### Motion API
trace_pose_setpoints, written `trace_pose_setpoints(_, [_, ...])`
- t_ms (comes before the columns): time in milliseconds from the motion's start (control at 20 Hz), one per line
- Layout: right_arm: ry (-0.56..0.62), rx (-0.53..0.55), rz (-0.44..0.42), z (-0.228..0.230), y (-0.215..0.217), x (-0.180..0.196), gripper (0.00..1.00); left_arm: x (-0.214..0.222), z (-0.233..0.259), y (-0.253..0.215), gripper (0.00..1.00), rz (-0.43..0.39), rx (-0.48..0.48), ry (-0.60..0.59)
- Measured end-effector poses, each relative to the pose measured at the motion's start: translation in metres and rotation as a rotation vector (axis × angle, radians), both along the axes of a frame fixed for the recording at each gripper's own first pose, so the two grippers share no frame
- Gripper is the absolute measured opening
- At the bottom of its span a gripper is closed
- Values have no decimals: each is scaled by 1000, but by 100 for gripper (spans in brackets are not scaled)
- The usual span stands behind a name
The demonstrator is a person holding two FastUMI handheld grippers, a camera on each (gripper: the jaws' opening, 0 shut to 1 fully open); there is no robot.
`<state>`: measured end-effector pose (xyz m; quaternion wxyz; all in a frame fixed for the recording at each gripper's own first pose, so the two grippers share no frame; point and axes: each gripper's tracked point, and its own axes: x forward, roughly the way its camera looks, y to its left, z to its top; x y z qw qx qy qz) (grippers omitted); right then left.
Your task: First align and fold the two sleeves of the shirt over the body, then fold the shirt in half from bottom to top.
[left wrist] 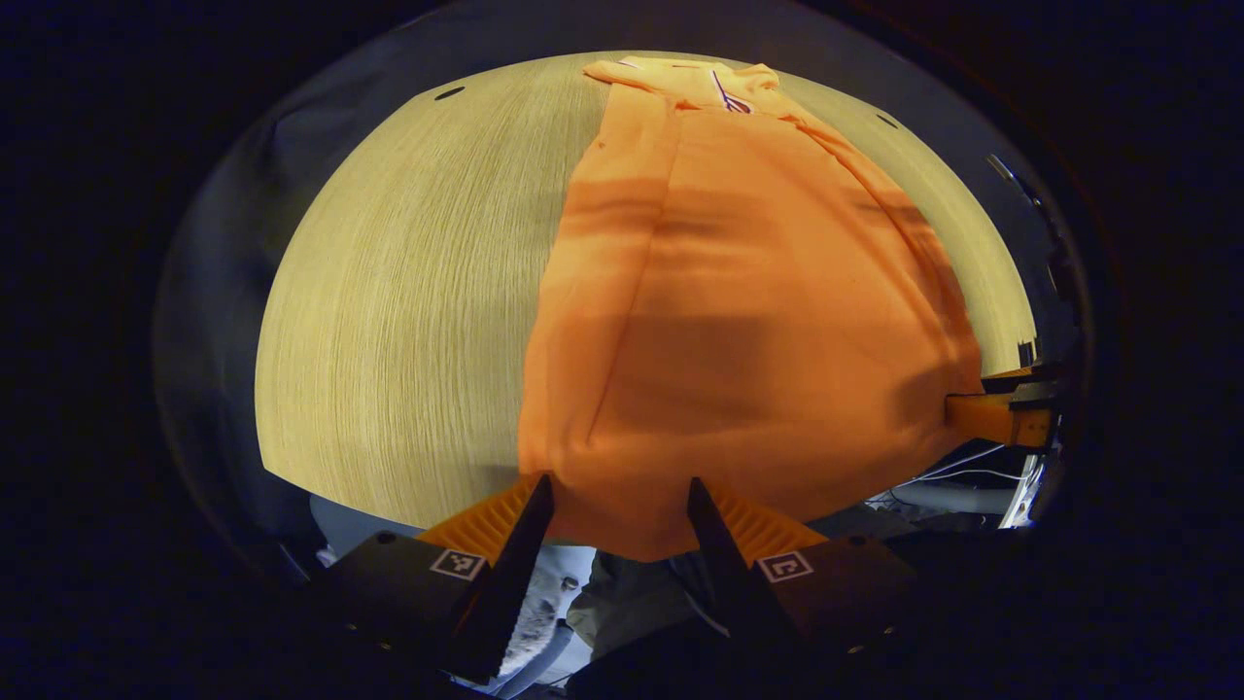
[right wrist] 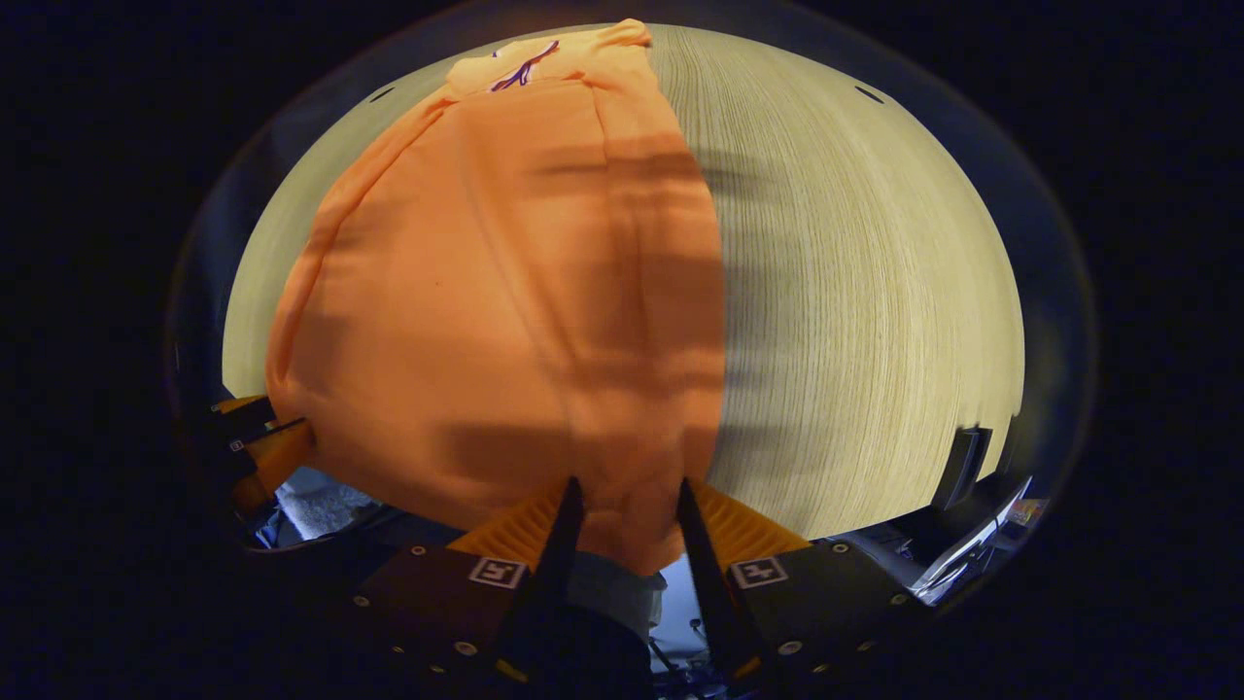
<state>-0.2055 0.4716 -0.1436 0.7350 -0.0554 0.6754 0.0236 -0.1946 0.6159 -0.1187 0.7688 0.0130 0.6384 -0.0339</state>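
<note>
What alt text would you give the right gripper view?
A long orange fabric shirt, sleeves already folded in, lies on a pale wood-grain table, collar at the far end. The right gripper straddles the hem hanging over the near edge, jaws apart; the left gripper reaches the hem's other corner.

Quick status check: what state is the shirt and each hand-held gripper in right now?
shirt: flat on the table, sleeves folded over the body, hem hanging off the near edge.
left hand-held gripper: open, fingers either side of the hem.
right hand-held gripper: open around the hem's other corner.
</note>
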Motion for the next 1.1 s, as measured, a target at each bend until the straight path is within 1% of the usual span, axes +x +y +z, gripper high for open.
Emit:
trace_pose_setpoints(50, [-19,13,-9,1,1,1,47,2,1,1,85,-5,-1,-1])
trace_pose_setpoints(100, [-32,32,-13,2,3,0,25,5,1,1,65,-2,0,-8])
trace_pose_setpoints(150, [-40,61,-17,1,6,1,20,8,1,0,45,13,-1,-20])
trace_pose_setpoints(200, [-51,113,-53,-1,13,0,10,12,0,-1,26,27,0,-37])
trace_pose_setpoints(250, [-48,158,-68,1,20,-1,5,10,1,-3,8,27,-2,-46])
trace_pose_setpoints(300, [-60,169,-71,0,21,1,6,18,5,-5,4,3,-28,-95])
trace_pose_setpoints(350, [-78,173,-77,-6,20,6,5,21,6,-14,1,-9,-80,-124])
trace_pose_setpoints(400, [-74,176,-61,8,20,6,0,21,6,-15,1,7,-103,-126])
trace_pose_setpoints(450, [-84,171,-53,2,20,7,0,19,4,-15,1,24,-130,-117])
trace_pose_setpoints(550, [-109,194,-53,10,25,17,0,25,13,-15,1,48,-152,-123])
trace_pose_setpoints(750, [-173,234,-63,36,30,40,0,61,44,-21,1,50,-198,-198])
trace_pose_setpoints(850, [-212,244,-70,50,28,57,0,84,62,-25,1,61,-226,-243])
trace_pose_setpoints(950, [-264,261,-88,67,25,81,0,111,82,-22,1,53,-210,-308])
trace_pose_setpoints(1000, [-294,258,-89,73,23,96,0,125,90,-23,1,53,-211,-345])
trace_pose_setpoints(1100, [-357,245,-85,89,14,125,0,146,102,-28,1,54,-230,-378])
